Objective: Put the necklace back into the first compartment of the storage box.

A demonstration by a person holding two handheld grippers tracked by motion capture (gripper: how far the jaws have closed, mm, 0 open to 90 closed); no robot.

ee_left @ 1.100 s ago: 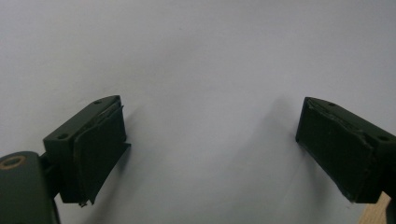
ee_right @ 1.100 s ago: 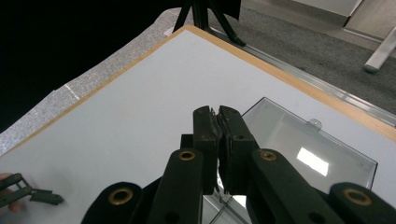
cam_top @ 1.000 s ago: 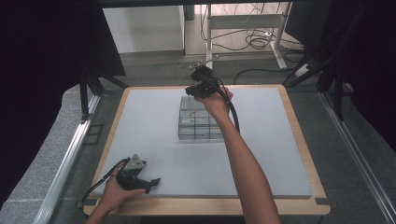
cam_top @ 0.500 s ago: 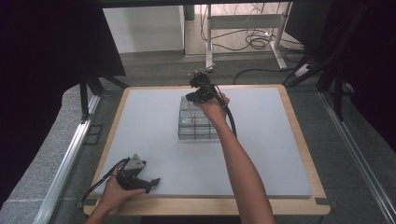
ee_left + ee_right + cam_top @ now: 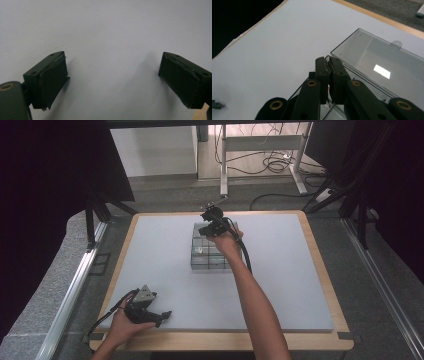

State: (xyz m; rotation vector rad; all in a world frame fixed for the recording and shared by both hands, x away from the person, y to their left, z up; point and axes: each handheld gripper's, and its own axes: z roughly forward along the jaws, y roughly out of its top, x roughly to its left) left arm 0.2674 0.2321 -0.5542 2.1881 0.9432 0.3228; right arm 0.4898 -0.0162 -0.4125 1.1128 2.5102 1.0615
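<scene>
A clear plastic compartment box stands in the middle of the grey table mat. Its transparent lid is swung open and lies nearly flat. My right gripper hovers over the box's far end, held from above by a hand. In the right gripper view its jaws are pressed together on a small thin wire-like item that peeks out at the tips; what it is I cannot make out. My left gripper rests on the mat near the front left corner, open with bare mat between its pads.
The wooden rim of the table frames the mat. A cable trails from the right gripper along the forearm. Desk legs and loose cables lie on the floor beyond the far edge. Dark curtains hang at both sides.
The right hand and its shut gripper have shifted slightly over the far end of the box. The left gripper has stayed still.
</scene>
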